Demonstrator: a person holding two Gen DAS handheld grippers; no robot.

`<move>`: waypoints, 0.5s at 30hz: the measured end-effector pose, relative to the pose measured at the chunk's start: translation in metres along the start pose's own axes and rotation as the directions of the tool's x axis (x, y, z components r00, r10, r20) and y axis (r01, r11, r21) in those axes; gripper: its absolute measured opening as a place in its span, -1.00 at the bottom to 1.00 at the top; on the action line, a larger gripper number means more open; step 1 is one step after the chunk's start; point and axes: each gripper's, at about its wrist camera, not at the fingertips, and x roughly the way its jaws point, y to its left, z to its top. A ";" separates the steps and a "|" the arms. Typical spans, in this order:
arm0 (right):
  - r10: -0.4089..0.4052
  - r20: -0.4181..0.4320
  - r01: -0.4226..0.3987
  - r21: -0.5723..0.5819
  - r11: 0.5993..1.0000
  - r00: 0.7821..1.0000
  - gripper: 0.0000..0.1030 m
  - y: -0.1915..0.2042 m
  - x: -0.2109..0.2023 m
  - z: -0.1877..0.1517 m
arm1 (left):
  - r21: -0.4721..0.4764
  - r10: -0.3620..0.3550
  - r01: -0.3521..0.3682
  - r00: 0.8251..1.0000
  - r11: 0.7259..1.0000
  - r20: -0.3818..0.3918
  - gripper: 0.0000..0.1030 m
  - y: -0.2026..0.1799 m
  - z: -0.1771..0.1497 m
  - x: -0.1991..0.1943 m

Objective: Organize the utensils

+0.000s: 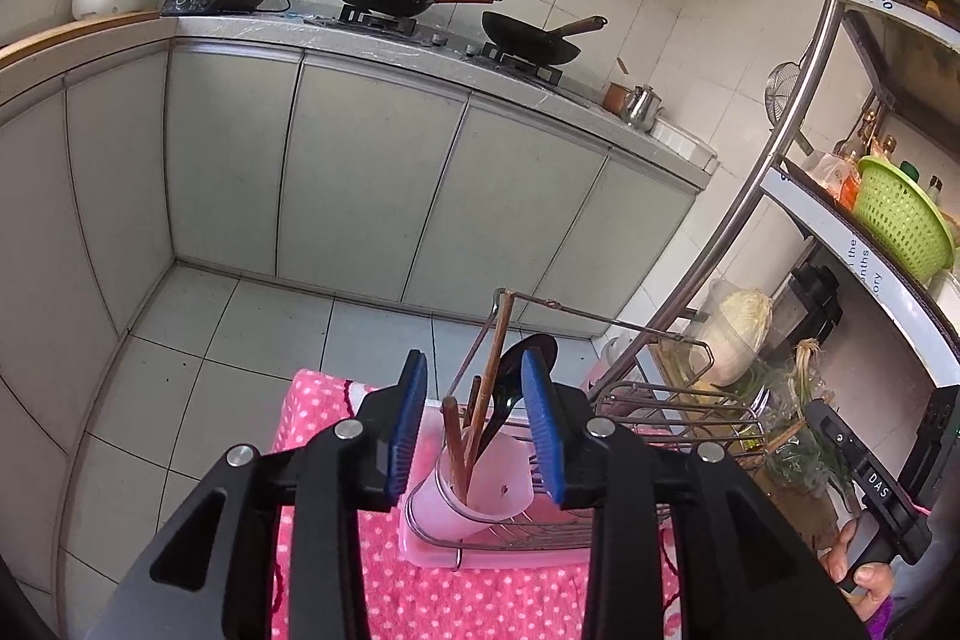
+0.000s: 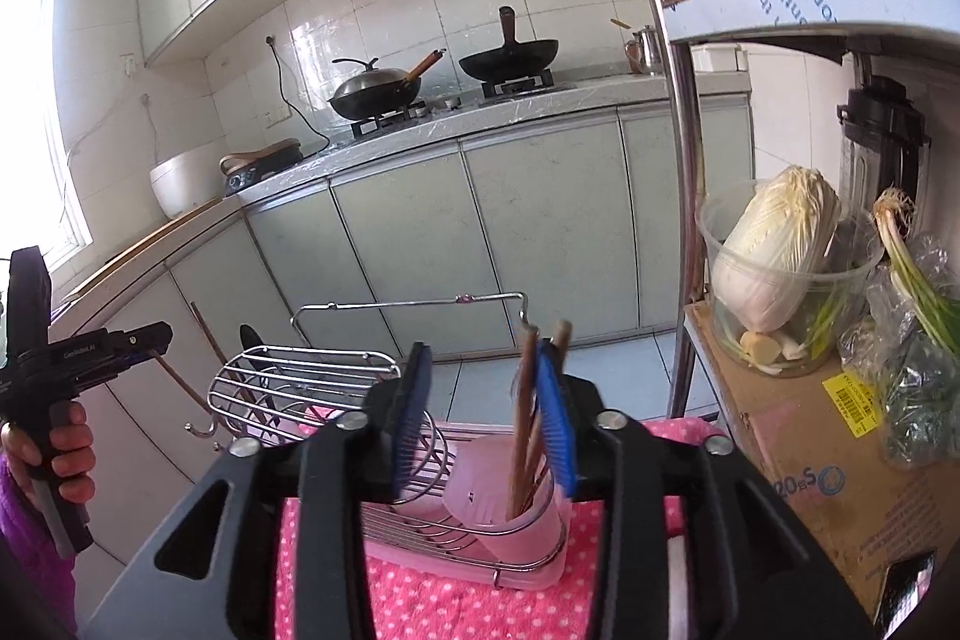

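Note:
My left gripper stands open over a translucent cup that holds brown chopsticks and a dark spoon; the pads touch none of them. The cup stands at one end of a wire rack on a pink tray. My right gripper is open too, above a second cup at the rack's other end. That cup's chopsticks stand just left of the right pad, with a wide gap to the other pad. The left gripper shows at the left edge, in a hand.
The tray lies on a pink dotted cloth. To the right a steel shelf post rises beside a cardboard box bearing a clear tub with a cabbage. Beyond the tiled floor, a counter holds two woks. A green basket sits on the shelf.

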 end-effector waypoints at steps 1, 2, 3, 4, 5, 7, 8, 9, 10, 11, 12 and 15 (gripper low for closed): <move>0.000 0.007 0.000 -0.003 1.000 1.000 -0.14 0.001 -0.003 0.002 | 0.000 -0.001 0.001 1.000 1.000 0.005 -0.36 -0.001 0.001 -0.003; -0.001 0.016 0.001 -0.006 1.000 1.000 -0.13 0.002 -0.007 0.005 | 0.000 -0.001 0.001 1.000 1.000 0.012 -0.35 -0.002 0.002 -0.006; 0.000 0.026 0.000 -0.009 1.000 1.000 -0.13 0.003 -0.012 0.008 | 0.001 -0.004 0.004 1.000 1.000 0.018 -0.34 -0.003 0.003 -0.009; -0.001 0.038 0.002 -0.012 1.000 0.999 -0.13 0.004 -0.016 0.010 | 0.004 -0.005 0.005 1.000 1.000 0.026 -0.33 -0.004 0.004 -0.013; -0.003 0.048 0.004 -0.015 1.000 0.999 -0.13 0.004 -0.020 0.012 | 0.008 -0.004 0.003 0.999 1.000 0.033 -0.30 -0.005 0.005 -0.018; -0.011 0.072 0.013 -0.027 1.000 0.997 -0.12 0.006 -0.031 0.016 | 0.013 -0.007 0.006 0.999 1.000 0.053 -0.28 -0.007 0.006 -0.027; -0.015 0.082 0.018 -0.030 0.999 0.997 -0.12 0.007 -0.036 0.017 | 0.017 -0.008 0.007 0.998 1.000 0.063 -0.26 -0.008 0.006 -0.032; -0.020 0.092 0.023 -0.033 0.999 0.996 -0.11 0.008 -0.041 0.018 | 0.022 -0.008 0.006 0.997 1.000 0.072 -0.24 -0.009 0.006 -0.037; -0.023 0.101 0.026 -0.035 0.999 0.995 -0.11 0.009 -0.047 0.018 | 0.029 -0.012 0.010 0.997 1.000 0.081 -0.23 -0.012 0.006 -0.042; -0.026 0.107 0.030 -0.038 0.999 0.994 -0.11 0.010 -0.052 0.018 | 0.036 -0.018 0.014 0.996 0.999 0.090 -0.21 -0.014 0.005 -0.047; -0.027 0.114 0.032 -0.040 0.999 0.993 -0.09 0.011 -0.057 0.018 | 0.041 -0.021 0.017 0.995 0.999 0.099 -0.17 -0.015 0.004 -0.052; -0.026 0.131 0.032 -0.045 0.998 0.991 0.07 0.017 -0.070 0.014 | 0.077 -0.025 0.015 0.992 0.997 0.124 -0.10 -0.024 -0.002 -0.066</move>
